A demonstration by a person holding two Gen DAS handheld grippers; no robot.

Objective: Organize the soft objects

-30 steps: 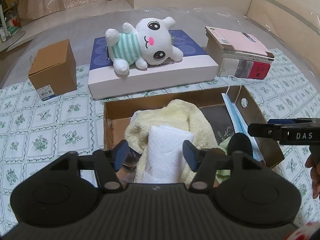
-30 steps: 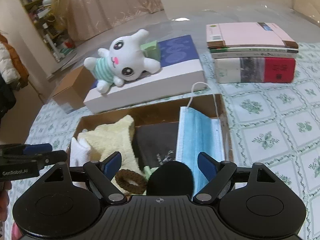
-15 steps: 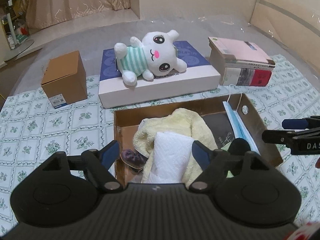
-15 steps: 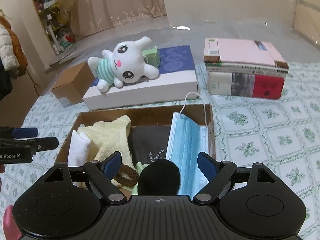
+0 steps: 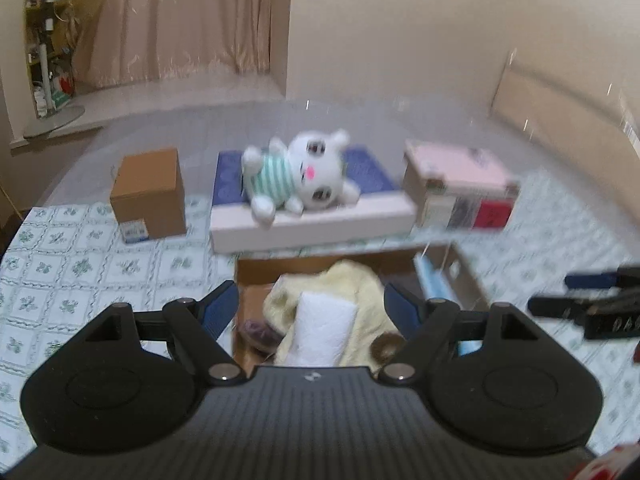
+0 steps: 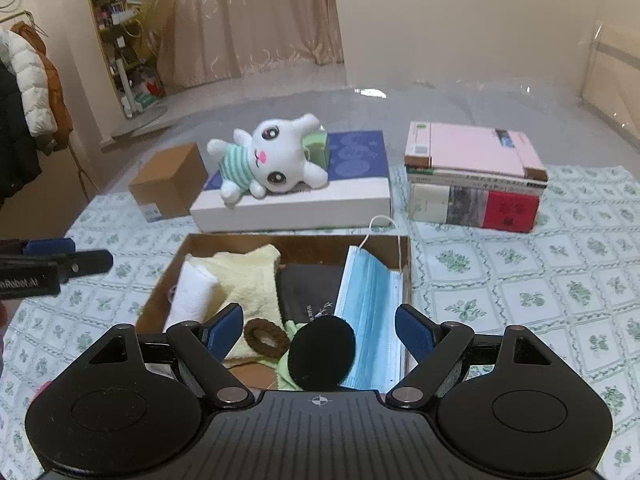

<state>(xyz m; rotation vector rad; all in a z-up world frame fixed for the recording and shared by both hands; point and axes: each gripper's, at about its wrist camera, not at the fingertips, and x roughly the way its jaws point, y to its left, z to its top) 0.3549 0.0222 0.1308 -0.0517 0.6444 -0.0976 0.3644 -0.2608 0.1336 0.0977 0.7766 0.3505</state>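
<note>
Left gripper (image 5: 310, 306) and right gripper (image 6: 319, 330) agape, empty, left view blurred, cardboard tray (image 6: 300, 245) near edge hidden

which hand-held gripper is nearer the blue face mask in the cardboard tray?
Right. The right hand-held gripper hangs over the blue face mask; the left hand-held gripper is across the cardboard tray, above the folded white cloth.

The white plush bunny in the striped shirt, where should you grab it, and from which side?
Probably the white plush bunny is best pinched across its green-striped middle, coming down from above. It lies on its side on the flat blue-and-white box, so the belly is narrow, soft and easy to reach. The big round head looks too wide, and the small limbs could slip.
</note>
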